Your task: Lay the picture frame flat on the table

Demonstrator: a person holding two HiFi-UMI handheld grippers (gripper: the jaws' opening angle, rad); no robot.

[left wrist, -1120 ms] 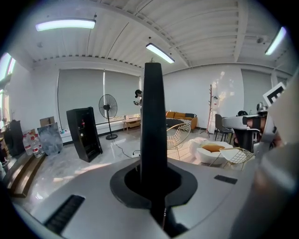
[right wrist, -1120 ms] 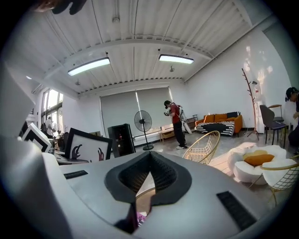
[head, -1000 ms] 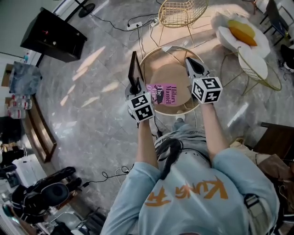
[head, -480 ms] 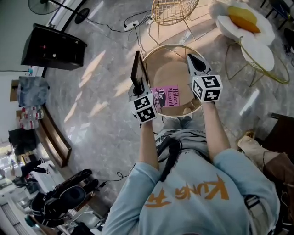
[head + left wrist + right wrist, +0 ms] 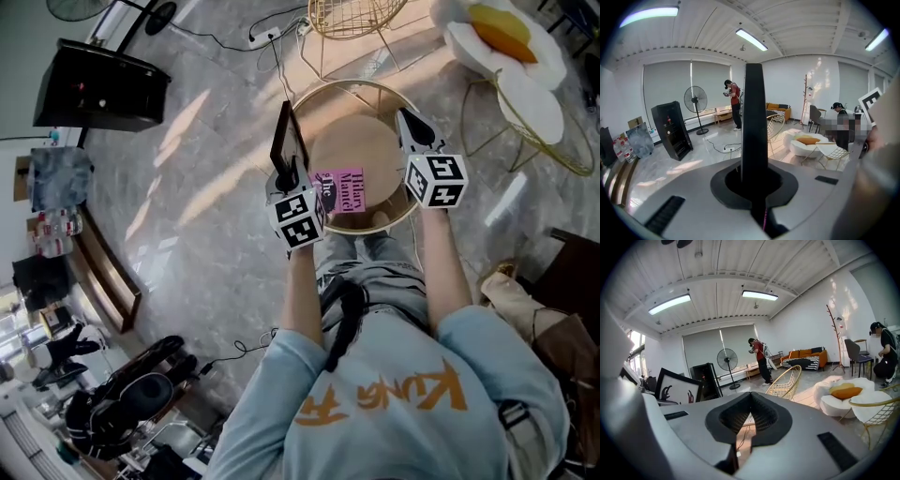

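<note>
The black picture frame (image 5: 287, 141) stands upright and edge-on over the left rim of the round wooden table (image 5: 361, 141). My left gripper (image 5: 291, 174) is shut on the frame's lower edge. In the left gripper view the frame (image 5: 753, 117) rises as a dark vertical bar out of the closed left gripper (image 5: 753, 182). My right gripper (image 5: 411, 122) hovers over the table's right rim, shut with nothing in it. The right gripper view shows the right gripper (image 5: 749, 414) with pads together, and the frame's white face (image 5: 677, 389) off to the left.
A pink book (image 5: 343, 190) lies on the table near the person. A gold wire chair (image 5: 356, 19) stands beyond the table, a white flower-shaped seat with a yellow cushion (image 5: 502, 56) to the right, a black cabinet (image 5: 98, 84) to the left. Cables cross the floor.
The head view has shifted a little. The left gripper still holds the frame upright at the table's left rim, and the right gripper keeps its place by the right rim.
</note>
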